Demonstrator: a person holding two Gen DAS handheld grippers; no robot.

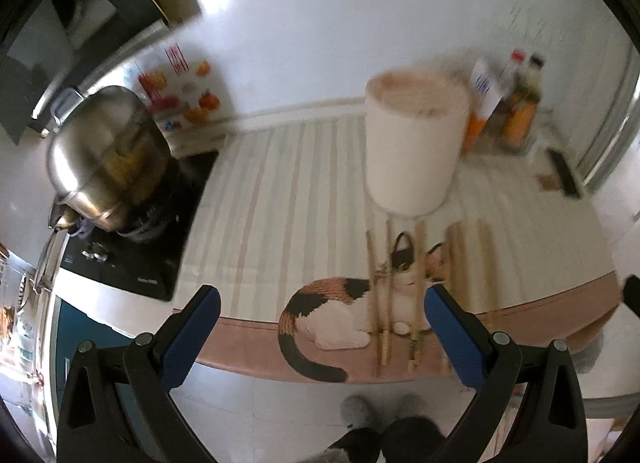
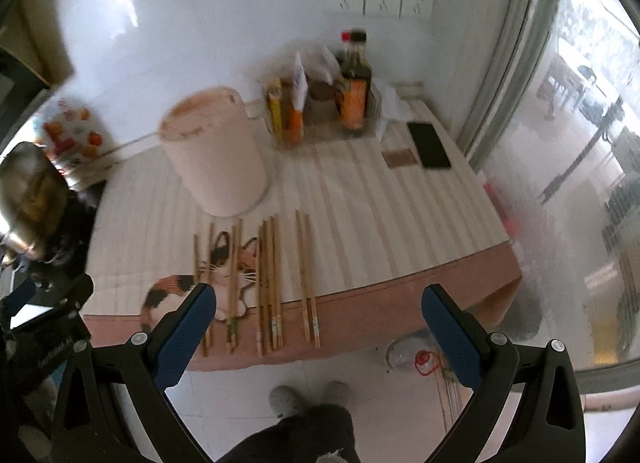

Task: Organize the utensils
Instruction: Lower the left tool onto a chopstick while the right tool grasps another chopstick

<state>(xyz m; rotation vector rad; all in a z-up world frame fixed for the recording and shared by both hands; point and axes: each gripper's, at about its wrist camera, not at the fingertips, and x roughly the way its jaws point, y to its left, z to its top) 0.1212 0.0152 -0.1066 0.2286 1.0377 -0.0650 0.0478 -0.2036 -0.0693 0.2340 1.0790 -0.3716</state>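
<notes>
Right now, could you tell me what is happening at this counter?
A person holds two blue-padded grippers, the left gripper and right gripper, both open and empty above the counter's near edge. Wooden chopsticks lie in loose groups on the striped cat-print cloth, in front of a tall white cylindrical holder. Nothing has been picked up yet, so the sorting appears not to have begun.

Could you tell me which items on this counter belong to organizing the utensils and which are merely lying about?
For the job:
- chopsticks lying on the cat-print mat
- white container behind them

Lying about:
- sauce bottles
- phone
- steel pot on the stove
</notes>
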